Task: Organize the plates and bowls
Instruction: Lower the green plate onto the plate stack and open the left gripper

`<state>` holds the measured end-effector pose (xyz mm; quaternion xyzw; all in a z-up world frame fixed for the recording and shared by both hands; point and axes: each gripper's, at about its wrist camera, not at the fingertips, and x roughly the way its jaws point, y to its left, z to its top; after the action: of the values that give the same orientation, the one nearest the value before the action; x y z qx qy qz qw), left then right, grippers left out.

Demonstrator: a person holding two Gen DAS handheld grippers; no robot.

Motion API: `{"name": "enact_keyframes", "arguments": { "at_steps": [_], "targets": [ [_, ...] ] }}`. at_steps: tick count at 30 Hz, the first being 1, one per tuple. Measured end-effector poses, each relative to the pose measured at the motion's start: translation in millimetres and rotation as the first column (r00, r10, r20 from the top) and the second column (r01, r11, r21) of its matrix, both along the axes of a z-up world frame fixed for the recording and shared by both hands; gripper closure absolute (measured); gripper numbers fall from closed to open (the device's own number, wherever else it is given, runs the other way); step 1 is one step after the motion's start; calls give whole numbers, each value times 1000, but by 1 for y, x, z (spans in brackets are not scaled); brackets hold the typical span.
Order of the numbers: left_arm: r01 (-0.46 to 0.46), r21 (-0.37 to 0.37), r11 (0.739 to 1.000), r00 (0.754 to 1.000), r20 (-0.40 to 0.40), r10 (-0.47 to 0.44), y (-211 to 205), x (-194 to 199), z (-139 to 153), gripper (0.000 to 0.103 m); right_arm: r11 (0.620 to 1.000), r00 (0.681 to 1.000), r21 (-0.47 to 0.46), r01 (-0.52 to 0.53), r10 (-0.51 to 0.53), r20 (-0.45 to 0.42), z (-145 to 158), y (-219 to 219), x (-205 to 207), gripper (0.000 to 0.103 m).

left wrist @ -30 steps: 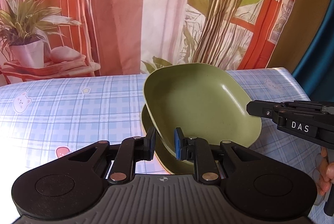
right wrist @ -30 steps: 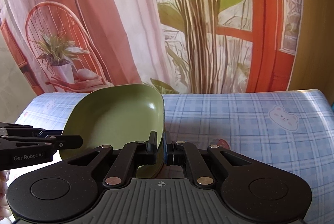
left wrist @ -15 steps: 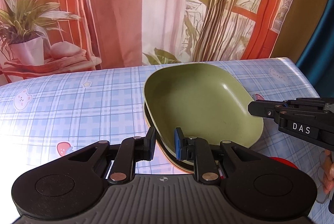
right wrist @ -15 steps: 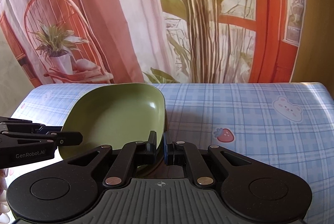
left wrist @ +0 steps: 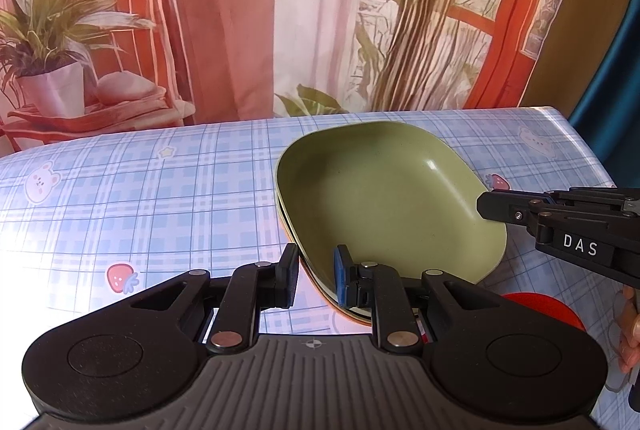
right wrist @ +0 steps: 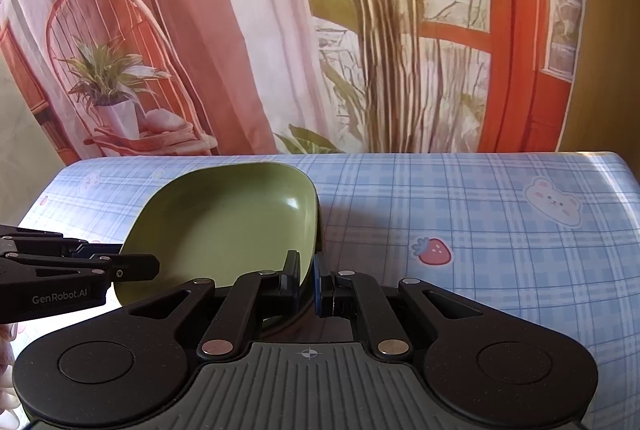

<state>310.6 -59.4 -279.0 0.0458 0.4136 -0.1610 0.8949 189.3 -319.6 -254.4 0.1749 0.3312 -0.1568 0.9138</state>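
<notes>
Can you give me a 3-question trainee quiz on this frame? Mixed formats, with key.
1. True or false: the green plate sits on top of other dishes.
2. Multiple choice: the right gripper has its fingers A) wide open above the table, B) closed on the green plate's rim, C) holding a cup.
3. Fill in: the tablecloth is printed with bears and ____.

Key: 1 true; 2 B; 3 strawberries. For reference, the left gripper also straddles the plate's rim, with a gap showing on one side.

It looks like a home dining corner: a table with a blue checked tablecloth (right wrist: 460, 213) before a printed curtain (right wrist: 248, 29).
</notes>
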Motion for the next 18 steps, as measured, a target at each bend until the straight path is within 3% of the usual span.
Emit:
{"name": "enact_keyframes", "arguments": {
  "at_steps": [9,12,16,18],
  "targets": [
    [-1,-3,1000,1000,2,1,1,-2,-1,83,1000,1000,-21,12,-13,-11,0,3,1,97],
    [4,-4,1000,1000,-7,-4,1,-2,-1,80,999,999,-32,26,-27,-23,1,5,0,90],
    [-5,-18,1000,1000,16,5,7,-10,7,64,998,999,-31,53,-53,2,8,4,-10,85],
    [-8,-27,1000,1000,28,9,10,-16,13,64,998,998,-32,60,-60,13,14,4,-16,84]
  ]
}}
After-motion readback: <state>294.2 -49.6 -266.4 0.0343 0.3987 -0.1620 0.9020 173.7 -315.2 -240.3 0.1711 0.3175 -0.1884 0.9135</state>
